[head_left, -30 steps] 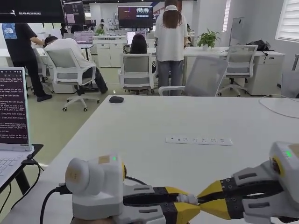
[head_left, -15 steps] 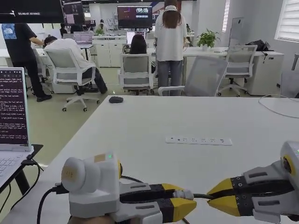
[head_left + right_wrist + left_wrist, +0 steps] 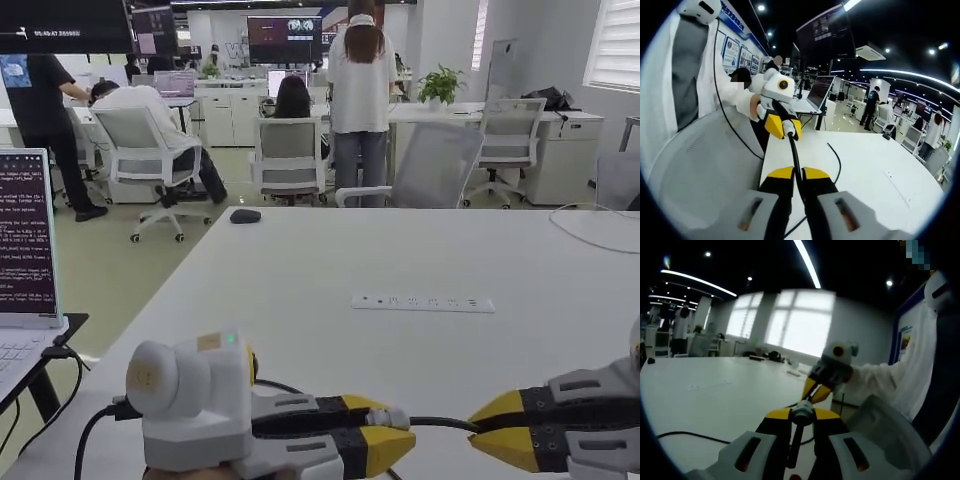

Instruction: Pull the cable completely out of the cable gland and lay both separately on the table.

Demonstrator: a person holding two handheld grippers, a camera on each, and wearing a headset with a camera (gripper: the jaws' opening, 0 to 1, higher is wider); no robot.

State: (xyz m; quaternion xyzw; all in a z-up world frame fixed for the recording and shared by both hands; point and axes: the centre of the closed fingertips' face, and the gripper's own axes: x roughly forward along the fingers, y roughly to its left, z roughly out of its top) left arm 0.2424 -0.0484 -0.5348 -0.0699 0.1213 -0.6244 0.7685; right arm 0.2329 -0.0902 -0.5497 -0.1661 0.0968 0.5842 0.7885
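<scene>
The gland is clamped between the yellow jaws of the left gripper, which are closed narrowly on it. It is seen low in the head view and appears to be held clear of the table. From the gland's mouth the cable runs out toward 3 o'clock, so its long axis lies along the 9-to-3 line, nearly level. The cable is pinched by the right gripper, whose jaws are drawn tight on it near the gland. A short bare stretch of black cable is left between the two tips.

Both grippers are held level and nose to nose, the left pointed at 3 o'clock and the right at 9 o'clock. In the right gripper view the cable is seen running straight ahead to 12 o'clock, from the jaws to the gland.

How much cable is lodged inside the gland cannot be told. The coming pull is judged to depend on that shared axis. The right gripper would be drawn toward 3 o'clock while the gland is braced by the left, with no sideways bend put on the cable.
</scene>
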